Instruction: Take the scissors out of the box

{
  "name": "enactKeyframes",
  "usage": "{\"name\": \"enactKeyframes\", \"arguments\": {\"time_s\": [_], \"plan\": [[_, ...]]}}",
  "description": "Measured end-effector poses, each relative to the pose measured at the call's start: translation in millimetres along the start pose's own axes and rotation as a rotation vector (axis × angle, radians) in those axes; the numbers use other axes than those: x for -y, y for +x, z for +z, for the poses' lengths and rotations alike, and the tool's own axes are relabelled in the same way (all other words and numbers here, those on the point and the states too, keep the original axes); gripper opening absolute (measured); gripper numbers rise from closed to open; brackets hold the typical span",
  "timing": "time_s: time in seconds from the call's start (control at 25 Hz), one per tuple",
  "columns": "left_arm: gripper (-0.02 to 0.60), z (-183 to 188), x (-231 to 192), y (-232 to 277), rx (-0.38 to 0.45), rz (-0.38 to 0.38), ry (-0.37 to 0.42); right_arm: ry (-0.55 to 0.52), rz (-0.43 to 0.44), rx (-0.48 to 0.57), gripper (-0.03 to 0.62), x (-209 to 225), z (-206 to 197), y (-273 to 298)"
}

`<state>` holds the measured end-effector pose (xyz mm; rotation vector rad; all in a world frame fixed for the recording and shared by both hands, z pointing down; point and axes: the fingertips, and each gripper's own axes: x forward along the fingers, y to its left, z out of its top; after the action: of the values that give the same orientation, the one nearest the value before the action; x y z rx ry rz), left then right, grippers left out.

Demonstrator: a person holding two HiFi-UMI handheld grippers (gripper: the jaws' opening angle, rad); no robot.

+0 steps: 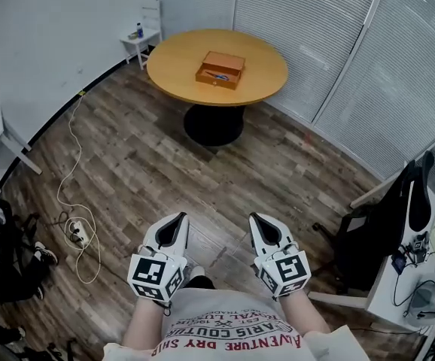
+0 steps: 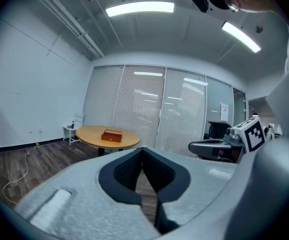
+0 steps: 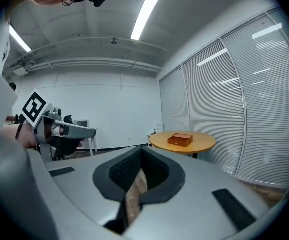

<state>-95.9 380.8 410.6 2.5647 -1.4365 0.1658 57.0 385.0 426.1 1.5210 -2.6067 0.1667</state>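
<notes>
A brown wooden box sits in the middle of a round wooden table across the room. It also shows far off as the box in the left gripper view and the box in the right gripper view. A small bluish mark lies on it, too small to make out as scissors. My left gripper and right gripper are held side by side close to my body, pointing toward the table and far short of it. Both are empty with the tips together: the left gripper and the right gripper.
Wood floor lies between me and the table. A white cable and power strip lie on the floor at left. A small white side table stands by the far wall. A chair with dark clothing stands at right. Blinds line the far wall.
</notes>
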Motion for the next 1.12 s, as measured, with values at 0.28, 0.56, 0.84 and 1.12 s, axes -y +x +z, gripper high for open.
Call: {"name": "enactKeyframes", "arguments": {"time_s": [0.28,0.56,0.84,1.12], "plan": [[0.009,35.8,-90.1,30.6,0.022,-0.026,0.01,-0.014,-0.043,-0.003,0.008,-13.2,28.2,83.0],[0.009,25.6,-135.7,59.4,-0.011,-0.025,-0.044,-0.016,-0.036,-0.05,0.008,-8.8,26.7,136.6],[0.009,29.9,-169.1,123.1,-0.02,0.021,-0.045,-0.011,0.01,-0.046,0.008,35.1,27.2,208.7],[0.009,62.7,-207.7,206.1,-0.015,0.121,-0.03,-0.003,0.092,-0.032,0.008,104.8,49.0,300.4]]}}
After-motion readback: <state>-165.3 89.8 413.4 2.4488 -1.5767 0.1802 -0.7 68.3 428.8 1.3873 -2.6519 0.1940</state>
